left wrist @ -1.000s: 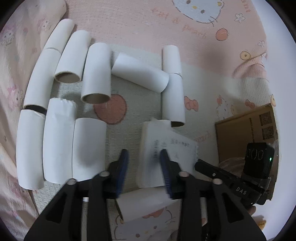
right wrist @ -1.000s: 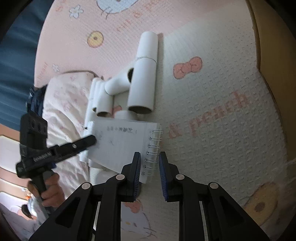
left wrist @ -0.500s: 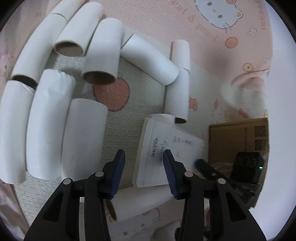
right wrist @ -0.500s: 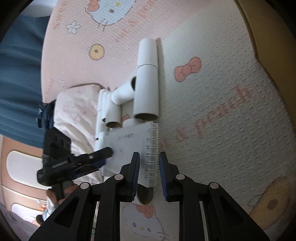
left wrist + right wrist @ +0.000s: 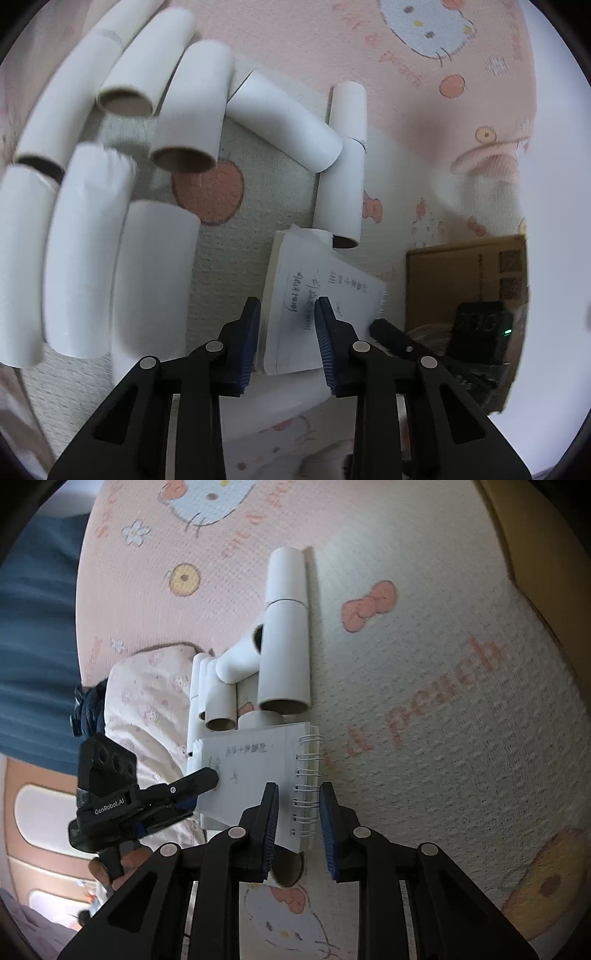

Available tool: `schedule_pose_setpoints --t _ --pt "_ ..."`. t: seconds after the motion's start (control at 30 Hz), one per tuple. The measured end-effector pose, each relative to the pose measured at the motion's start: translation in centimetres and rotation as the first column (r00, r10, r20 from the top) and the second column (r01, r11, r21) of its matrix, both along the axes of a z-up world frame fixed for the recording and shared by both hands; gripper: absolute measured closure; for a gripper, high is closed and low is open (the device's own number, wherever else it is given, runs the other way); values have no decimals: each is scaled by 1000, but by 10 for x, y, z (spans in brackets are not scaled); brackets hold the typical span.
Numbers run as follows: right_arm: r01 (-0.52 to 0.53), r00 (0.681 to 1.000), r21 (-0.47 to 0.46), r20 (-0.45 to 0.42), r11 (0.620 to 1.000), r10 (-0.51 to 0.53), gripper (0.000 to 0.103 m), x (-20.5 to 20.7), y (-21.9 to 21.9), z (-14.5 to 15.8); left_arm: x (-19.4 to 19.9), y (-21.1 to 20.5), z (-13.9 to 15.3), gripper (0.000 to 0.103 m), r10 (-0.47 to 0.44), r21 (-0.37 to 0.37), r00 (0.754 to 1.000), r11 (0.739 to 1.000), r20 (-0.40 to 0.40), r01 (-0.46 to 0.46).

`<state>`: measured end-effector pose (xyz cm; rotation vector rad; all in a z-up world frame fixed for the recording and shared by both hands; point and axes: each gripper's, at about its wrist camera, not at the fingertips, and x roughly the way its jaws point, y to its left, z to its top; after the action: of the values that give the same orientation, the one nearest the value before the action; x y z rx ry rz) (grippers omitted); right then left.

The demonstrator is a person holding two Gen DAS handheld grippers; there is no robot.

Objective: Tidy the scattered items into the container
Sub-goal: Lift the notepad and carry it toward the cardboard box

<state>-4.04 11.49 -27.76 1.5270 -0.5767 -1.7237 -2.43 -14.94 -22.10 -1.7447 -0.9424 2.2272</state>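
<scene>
Pink and cream cartoon-print mat [image 5: 424, 664] is covering the floor, w/ a cardboard box [image 5: 465, 280] sitting at its right edge in left view. White cardboard tubes [image 5: 122, 206] are lying scattered across the mat; a spiral notepad [image 5: 258, 775] is resting on top of a couple of them. Left gripper [image 5: 286, 315] is sitting half open, fingers straddling the notepad's left edge, contact unclear. Right gripper [image 5: 295, 805] is narrow around the wire spiral side, gaps showing, grip hard to confirm. Tube under notepad mostly hidden. Handwriting too small to read. Box cut off by right gripper body.
</scene>
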Motion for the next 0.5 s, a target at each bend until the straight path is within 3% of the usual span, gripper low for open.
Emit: schedule_pose_setpoints --t 0.5 --pt "-23 984 27 -177 999 27 83 14 -12 54 14 2 60 72 -47 -91 985 995 -169 31"
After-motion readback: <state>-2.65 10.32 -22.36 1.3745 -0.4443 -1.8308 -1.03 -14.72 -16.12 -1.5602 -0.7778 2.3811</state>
